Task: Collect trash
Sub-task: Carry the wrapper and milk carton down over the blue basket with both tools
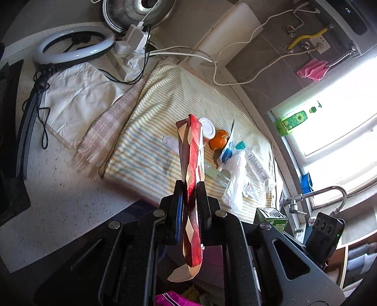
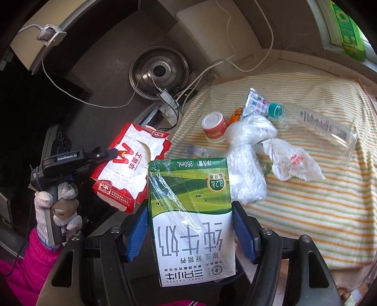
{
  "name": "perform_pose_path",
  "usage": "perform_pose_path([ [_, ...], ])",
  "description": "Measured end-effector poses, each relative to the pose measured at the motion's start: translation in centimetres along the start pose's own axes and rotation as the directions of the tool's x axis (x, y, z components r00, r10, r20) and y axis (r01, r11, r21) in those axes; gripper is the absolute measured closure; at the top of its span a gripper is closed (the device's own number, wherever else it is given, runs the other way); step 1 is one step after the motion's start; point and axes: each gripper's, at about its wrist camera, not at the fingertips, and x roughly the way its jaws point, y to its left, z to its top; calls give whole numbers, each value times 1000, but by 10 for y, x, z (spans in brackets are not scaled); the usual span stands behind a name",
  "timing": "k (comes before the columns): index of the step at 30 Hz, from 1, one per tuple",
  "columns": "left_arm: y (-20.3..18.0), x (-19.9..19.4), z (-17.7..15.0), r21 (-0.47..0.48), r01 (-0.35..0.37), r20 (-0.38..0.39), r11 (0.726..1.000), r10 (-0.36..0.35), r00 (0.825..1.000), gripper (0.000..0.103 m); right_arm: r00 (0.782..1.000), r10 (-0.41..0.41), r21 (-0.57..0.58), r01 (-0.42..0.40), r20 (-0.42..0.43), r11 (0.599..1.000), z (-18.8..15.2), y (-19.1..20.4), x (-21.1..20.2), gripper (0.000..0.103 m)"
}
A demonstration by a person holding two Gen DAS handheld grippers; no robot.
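Observation:
My left gripper (image 1: 190,188) is shut on a flattened red and white paper box (image 1: 192,150), held edge-on above the counter's front edge. In the right wrist view that box (image 2: 132,164) hangs at the left, in the gripper held by a gloved hand (image 2: 56,207). My right gripper (image 2: 190,211) is shut on a green and white milk carton (image 2: 190,211). On the striped cloth (image 2: 318,211) lie a small red and white bottle (image 2: 215,127), a knotted white plastic bag (image 2: 247,164), a clear bottle with a teal cap (image 2: 313,122), a blue wrapper (image 2: 255,103) and orange peel (image 1: 219,140).
A ring light (image 1: 73,47), a power strip with cables (image 1: 132,51), a steel pot lid (image 1: 139,11) and a white board (image 1: 231,30) stand at the back. A tap (image 1: 318,193) and a window sill with a green bottle (image 1: 292,121) are at the right.

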Motion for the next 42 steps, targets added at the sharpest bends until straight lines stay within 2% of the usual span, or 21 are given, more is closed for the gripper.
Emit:
perform_pose_path([
  [11,34,18,-73,4,-46,-112,999,46,993,95,996,-16,32,19,-85,999,-63,20,30,34],
  [21,41,53,-116,110,-126,-180,986,145,973,95,982,-77,27,83,-174,996,-105,20,73,34],
  [28,47,66,-130,142,-140,-195,980,166,967,95,968,-129,-1,132,-216,991,-124,19,100,34],
  [42,59,103,-141,177,-180,-229,967,219,948,95,943,-221,-22,223,-249,975,-135,6,143,34],
])
